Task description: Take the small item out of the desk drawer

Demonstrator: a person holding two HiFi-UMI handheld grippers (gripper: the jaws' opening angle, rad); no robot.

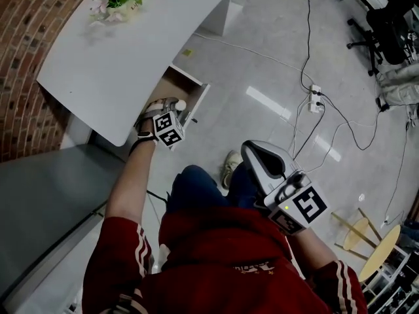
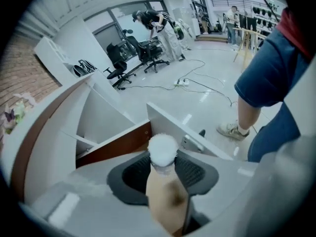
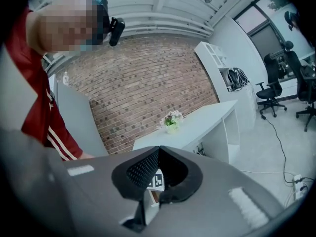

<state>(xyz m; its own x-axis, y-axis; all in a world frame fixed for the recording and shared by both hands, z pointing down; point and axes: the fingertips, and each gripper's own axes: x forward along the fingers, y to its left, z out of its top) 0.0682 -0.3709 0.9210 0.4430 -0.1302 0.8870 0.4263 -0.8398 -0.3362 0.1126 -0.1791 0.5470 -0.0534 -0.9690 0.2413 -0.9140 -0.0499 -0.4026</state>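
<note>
My left gripper (image 2: pixel 163 158) clamps its two ribbed black pads on one small bottle (image 2: pixel 167 196), which has a smooth beige body and a round white cap. Just beyond the jaw tips lies the one open drawer (image 2: pixel 118 143), brown wood inside, flat white front. The bottle's base is cut off below the jaws. My right gripper (image 3: pixel 159 148), tips pressed together and empty, faces the curved white desk (image 3: pixel 197 122).

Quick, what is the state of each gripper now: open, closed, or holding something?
Left gripper: closed on a small bottle with a white cap.
Right gripper: closed, nothing between its jaws.
</note>
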